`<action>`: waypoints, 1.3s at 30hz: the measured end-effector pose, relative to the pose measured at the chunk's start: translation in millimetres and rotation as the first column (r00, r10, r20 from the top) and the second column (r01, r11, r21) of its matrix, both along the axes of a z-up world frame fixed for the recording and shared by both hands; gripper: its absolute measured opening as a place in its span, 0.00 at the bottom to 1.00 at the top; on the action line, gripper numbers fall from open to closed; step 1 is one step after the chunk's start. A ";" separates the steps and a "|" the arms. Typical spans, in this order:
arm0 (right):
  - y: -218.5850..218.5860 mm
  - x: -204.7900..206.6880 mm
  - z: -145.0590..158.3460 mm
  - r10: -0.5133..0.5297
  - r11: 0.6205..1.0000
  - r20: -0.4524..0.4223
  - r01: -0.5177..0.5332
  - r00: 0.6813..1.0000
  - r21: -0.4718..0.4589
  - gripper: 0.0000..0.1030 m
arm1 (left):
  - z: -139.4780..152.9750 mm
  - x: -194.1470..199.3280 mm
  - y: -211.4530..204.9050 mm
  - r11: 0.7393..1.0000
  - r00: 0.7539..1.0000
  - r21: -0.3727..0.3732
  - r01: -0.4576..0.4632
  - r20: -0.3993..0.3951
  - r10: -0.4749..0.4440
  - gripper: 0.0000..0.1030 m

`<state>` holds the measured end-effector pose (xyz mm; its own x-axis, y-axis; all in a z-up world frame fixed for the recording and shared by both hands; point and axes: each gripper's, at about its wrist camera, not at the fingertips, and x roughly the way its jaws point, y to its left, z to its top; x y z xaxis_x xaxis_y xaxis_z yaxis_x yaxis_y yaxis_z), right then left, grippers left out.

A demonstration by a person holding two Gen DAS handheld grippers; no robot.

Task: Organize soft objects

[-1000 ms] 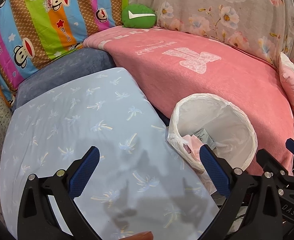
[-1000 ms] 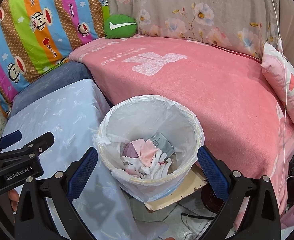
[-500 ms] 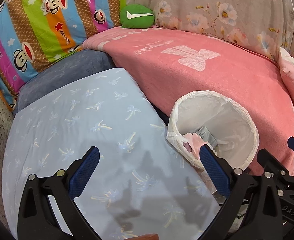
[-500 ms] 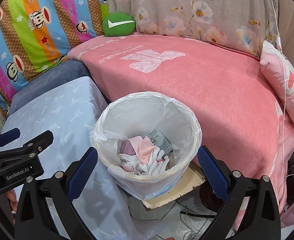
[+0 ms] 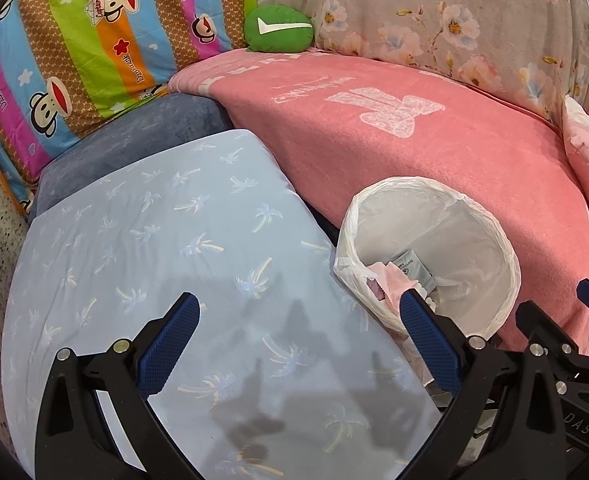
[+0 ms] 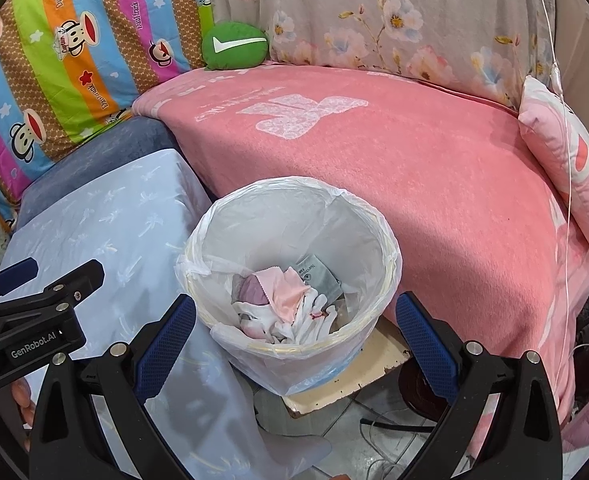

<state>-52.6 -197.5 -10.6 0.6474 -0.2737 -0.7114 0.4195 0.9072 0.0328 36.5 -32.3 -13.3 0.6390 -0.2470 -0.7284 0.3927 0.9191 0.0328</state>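
A white-lined bin (image 6: pixel 388 240) stands between a light blue cloth-covered surface (image 6: pixel 106 228) and a pink blanket (image 6: pixel 394 152). Inside lie crumpled pink and white soft items (image 6: pixel 282 300) and a grey packet (image 6: pixel 320 276). My right gripper (image 6: pixel 294 320) is open, its fingers either side of the bin's near rim, holding nothing. My left gripper (image 5: pixel 298 320) is open above the blue cloth (image 5: pixel 154 248), with the bin (image 5: pixel 506 248) just beyond its right finger. A green round cushion (image 5: pixel 279 29) rests at the far back corner, and a pink pillow (image 6: pixel 566 160) leans at the right.
A striped monkey-print quilt (image 5: pixel 82 48) and a floral fabric (image 5: pixel 434 20) back the seating. A dark blue cushion (image 5: pixel 134 140) lies behind the blue cloth. The bin stands on a cream board (image 6: pixel 346 384) over tiled floor with cables. A thin white cord (image 6: pixel 562 120) hangs at the right.
Both grippers have drifted slightly back and up, so the bin and cushions sit a little lower in view. Both stay open and nothing was grasped.
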 end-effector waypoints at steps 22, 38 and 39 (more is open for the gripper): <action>-0.4 -3.2 -3.3 -0.009 1.000 -0.005 0.009 1.000 0.009 0.95 | -3.8 -1.8 -2.0 1.000 1.000 0.006 0.003 -0.010 -0.003 0.93; -2.8 -2.9 -1.0 -0.014 1.000 -0.006 0.014 1.000 0.009 0.95 | -3.5 -4.9 -4.6 1.000 1.000 0.013 0.013 -0.008 -0.013 0.93; -2.9 -2.7 -1.0 -0.014 1.000 -0.006 0.014 1.000 0.008 0.95 | -3.5 -5.0 -4.8 1.000 1.000 0.013 0.012 -0.008 -0.012 0.93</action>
<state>-55.3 -200.4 -11.6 0.6393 -0.2767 -0.7174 0.4320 0.9011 0.0375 31.5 -37.1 -16.8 0.6305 -0.2451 -0.7365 0.4041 0.9137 0.0418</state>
